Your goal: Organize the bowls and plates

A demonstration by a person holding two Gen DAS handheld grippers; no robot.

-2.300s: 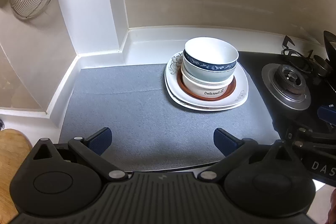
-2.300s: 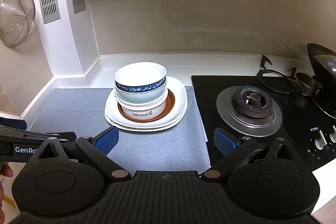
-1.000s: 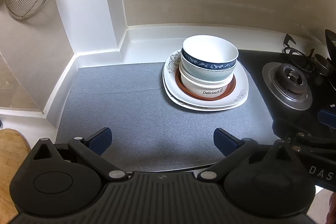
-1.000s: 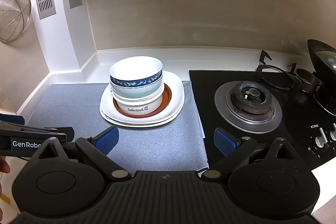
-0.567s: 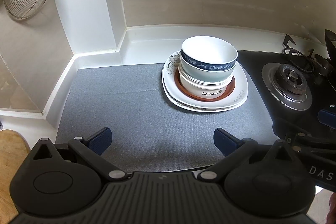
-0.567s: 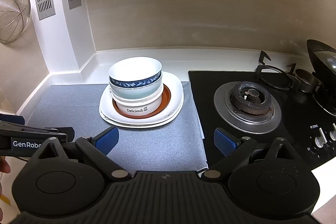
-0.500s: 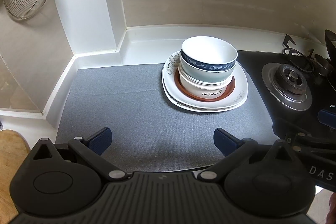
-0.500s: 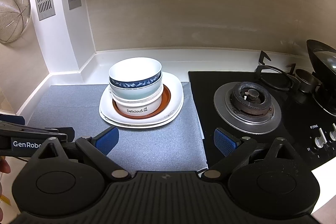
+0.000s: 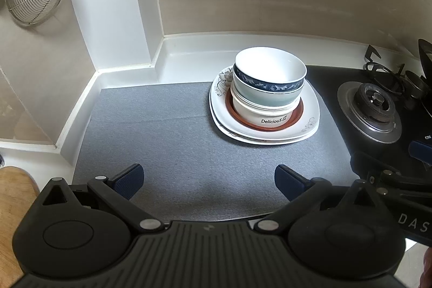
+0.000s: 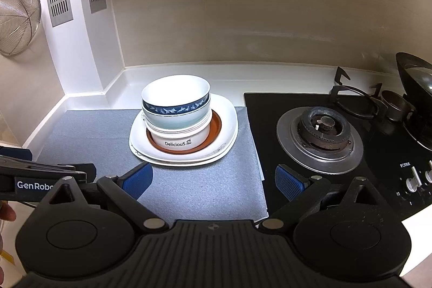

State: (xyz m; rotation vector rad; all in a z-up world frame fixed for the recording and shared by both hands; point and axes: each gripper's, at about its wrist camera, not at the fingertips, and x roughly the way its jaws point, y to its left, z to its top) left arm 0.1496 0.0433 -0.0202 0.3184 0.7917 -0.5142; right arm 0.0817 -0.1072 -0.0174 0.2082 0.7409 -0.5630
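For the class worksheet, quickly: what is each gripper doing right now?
Left gripper: open, holding nothing, short of the bowls.
Right gripper: open, holding nothing.

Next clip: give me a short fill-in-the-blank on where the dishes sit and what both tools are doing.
1. The blue-rimmed bowl sits at the ___ of the stack.
2. The word printed on the white bowl beneath is ___.
3. The square plates rest on a grey ___, left of the gas burner.
4. The left gripper and right gripper both have their jaws ___, holding nothing.

Missing words: top; Delicious; mat; open
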